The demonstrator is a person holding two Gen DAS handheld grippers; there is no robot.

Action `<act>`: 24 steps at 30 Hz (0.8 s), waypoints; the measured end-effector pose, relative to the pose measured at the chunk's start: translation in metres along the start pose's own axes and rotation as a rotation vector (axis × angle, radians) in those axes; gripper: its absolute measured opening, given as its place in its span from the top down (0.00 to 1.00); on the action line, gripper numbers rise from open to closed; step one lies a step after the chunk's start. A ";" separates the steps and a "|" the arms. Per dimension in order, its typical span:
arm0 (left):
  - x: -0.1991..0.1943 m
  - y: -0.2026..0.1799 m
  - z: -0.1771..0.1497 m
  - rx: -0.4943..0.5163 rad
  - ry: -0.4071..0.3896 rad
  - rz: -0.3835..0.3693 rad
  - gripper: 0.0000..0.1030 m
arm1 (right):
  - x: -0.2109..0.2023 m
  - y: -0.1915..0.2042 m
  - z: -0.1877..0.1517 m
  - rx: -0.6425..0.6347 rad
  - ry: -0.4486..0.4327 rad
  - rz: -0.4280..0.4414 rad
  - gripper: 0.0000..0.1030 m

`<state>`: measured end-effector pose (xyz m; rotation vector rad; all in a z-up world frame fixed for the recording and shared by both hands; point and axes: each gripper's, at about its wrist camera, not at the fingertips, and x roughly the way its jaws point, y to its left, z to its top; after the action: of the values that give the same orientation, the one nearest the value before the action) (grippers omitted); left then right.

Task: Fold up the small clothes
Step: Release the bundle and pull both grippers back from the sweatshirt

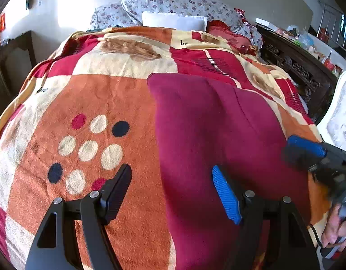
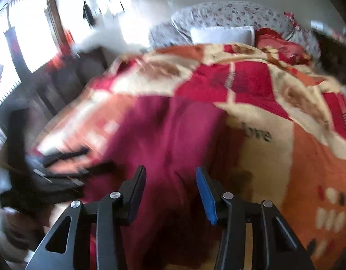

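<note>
A dark magenta garment (image 1: 213,135) lies spread flat on a patterned blanket (image 1: 101,103) on a bed. My left gripper (image 1: 171,173) is open, low over the garment's near left edge, holding nothing. My right gripper (image 2: 170,175) is open above the near end of the same garment (image 2: 168,135), holding nothing. The right wrist view is motion-blurred. The right gripper also shows in the left wrist view (image 1: 305,148) at the garment's right edge, and the left gripper shows blurred in the right wrist view (image 2: 67,164) at the left.
Floral pillows (image 1: 173,4) and a white pillow (image 1: 173,21) lie at the bed's head. A dark carved wooden frame (image 1: 296,67) runs along the right side. A white chair (image 1: 339,117) stands at the right. Dark furniture (image 2: 49,94) and windows are at the left.
</note>
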<state>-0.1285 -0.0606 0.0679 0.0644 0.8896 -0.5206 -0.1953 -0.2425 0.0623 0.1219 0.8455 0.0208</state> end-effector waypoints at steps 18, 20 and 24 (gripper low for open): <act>-0.027 -0.030 -0.015 0.075 -0.137 0.108 0.23 | -0.068 0.009 -0.028 0.089 -0.162 -0.072 0.37; -0.035 -0.029 -0.018 0.060 -0.154 0.110 0.23 | -0.074 0.013 -0.028 0.078 -0.170 -0.093 0.33; -0.050 -0.026 -0.024 0.023 -0.167 0.118 0.23 | -0.084 0.016 -0.032 0.086 -0.195 -0.113 0.26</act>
<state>-0.1834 -0.0571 0.0947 0.0921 0.7125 -0.4198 -0.2745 -0.2289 0.1060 0.1540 0.6578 -0.1312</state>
